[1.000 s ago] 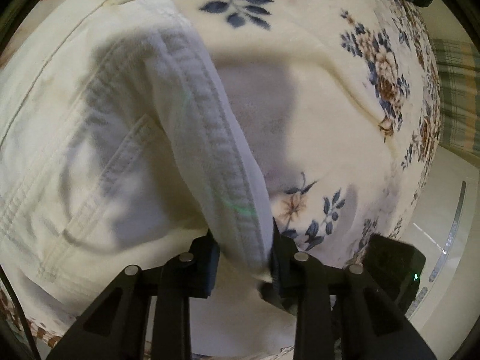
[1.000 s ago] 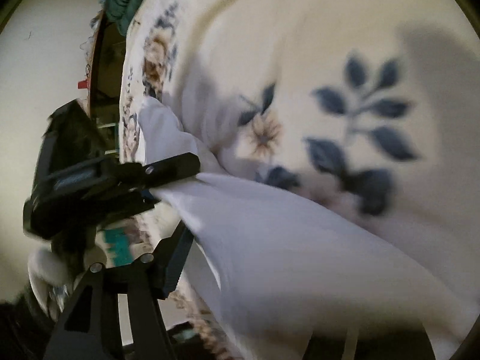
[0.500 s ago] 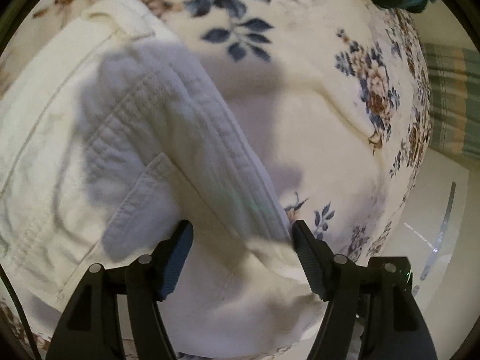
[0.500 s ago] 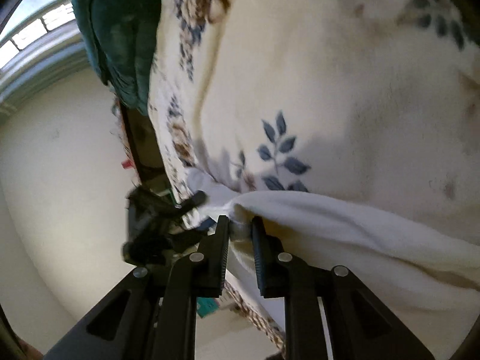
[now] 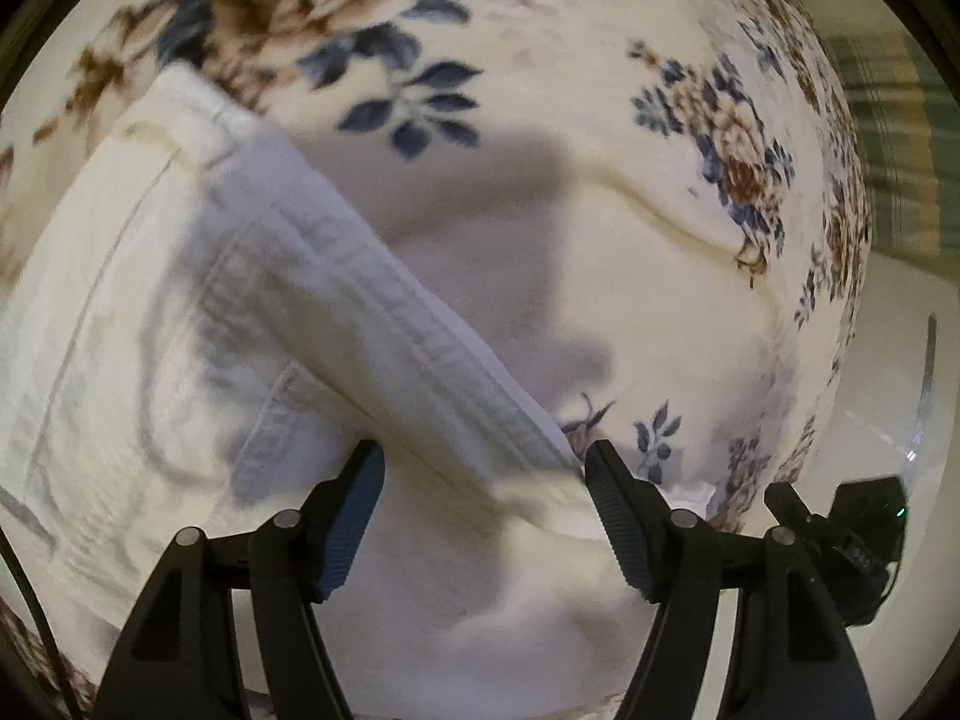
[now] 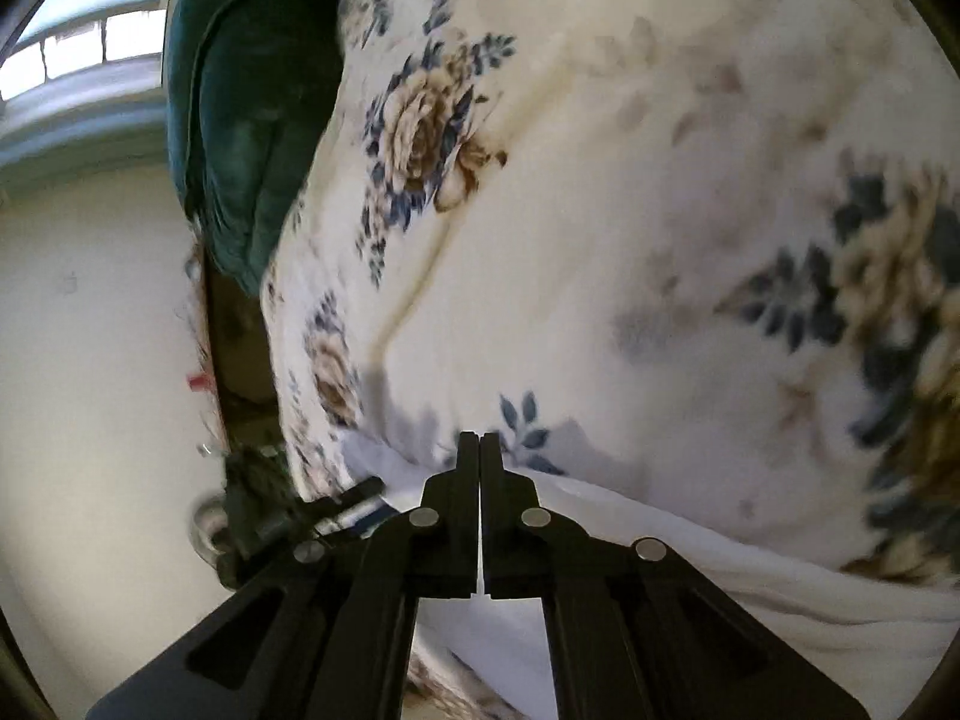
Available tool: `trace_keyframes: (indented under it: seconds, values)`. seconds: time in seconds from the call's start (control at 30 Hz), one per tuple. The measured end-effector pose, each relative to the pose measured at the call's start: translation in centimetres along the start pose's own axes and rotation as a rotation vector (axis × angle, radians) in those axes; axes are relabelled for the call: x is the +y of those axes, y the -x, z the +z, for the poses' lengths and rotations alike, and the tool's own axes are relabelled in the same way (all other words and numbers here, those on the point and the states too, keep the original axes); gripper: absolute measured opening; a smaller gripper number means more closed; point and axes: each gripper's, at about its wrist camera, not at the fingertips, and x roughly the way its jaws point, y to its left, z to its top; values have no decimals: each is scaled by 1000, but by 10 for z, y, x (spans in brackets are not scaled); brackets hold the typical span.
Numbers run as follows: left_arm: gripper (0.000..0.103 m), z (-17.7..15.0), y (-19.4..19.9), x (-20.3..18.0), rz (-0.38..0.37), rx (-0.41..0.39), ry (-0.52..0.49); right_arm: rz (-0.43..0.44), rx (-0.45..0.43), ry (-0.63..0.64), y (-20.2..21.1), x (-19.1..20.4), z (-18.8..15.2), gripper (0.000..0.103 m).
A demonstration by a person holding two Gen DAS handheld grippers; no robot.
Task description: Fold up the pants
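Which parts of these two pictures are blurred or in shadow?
Left wrist view: a grey shadow lies over the pants waistband and the floral blanket; the far flowers are smeared. Right wrist view: the blanket's right side is motion-blurred, the window is overexposed, and the shut right hand-held gripper stays sharp.

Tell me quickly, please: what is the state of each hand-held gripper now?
Left hand-held gripper: open, over the white pants, gripping nothing.
Right hand-held gripper: shut, nothing visible between its fingers.
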Motion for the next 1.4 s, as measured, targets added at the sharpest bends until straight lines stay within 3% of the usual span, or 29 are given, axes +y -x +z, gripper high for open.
trace_keyframes:
  seconds: [0.03,0.07,0.1,0.17,0.23,0.37,0.4,0.43,0.5,0.7,0.83,0.87,0.9,1.0,1.07,1.13,1.17,1.2,1.27,1.4]
  values:
    - [68,-2,2,-4,14,-6,-21,-1,53,29,-3,3,0,4]
    - [68,-4,4,-10,34,-14,-53,-35,102,47,-8,5,-1,15]
    - [68,-6,5,-13,46,-18,-69,-76,132,67,-13,7,-4,33]
    - [68,-12,8,-18,80,-33,-91,-166,173,141,-24,11,-10,43]
    - [68,-23,12,-23,98,-43,-106,-246,203,208,-33,12,-16,43]
    - [68,-53,13,-45,59,-40,-151,-290,257,279,-48,6,-45,41]
    - [68,-57,11,-49,45,-31,-150,-315,250,294,-51,4,-53,22]
    - [68,-61,6,-54,27,-18,-144,-345,233,308,-54,1,-61,14]
    - [68,-66,-7,-63,-16,23,-127,-364,203,344,-58,0,-74,8]
    - [68,-56,-51,-71,-101,133,2,-385,87,492,-45,22,-120,6]
    - [67,-44,-72,-55,-74,132,117,-387,169,616,-53,34,-142,5]
    - [64,-42,-75,-48,-90,131,157,-396,186,633,-56,34,-144,5]
    - [52,-41,-77,-43,-87,128,183,-400,195,634,-61,37,-144,6]
    - [34,-43,-73,-35,-88,115,183,-313,209,502,-53,28,-119,10]
    - [31,-46,-68,-37,-76,106,130,-192,176,378,-36,17,-96,15]
    - [31,-47,-62,-42,-54,94,70,-71,123,267,-22,8,-75,41]
    - [31,-47,-60,-45,-44,85,41,-35,113,235,-20,4,-68,62]
    - [31,-46,-59,-46,-38,81,19,1,115,210,-23,1,-61,67]
    - [31,-45,-57,-46,-40,84,6,62,201,187,-46,-1,-51,67]
    - [34,-41,-53,-38,-101,134,40,28,347,245,-115,12,-55,67]
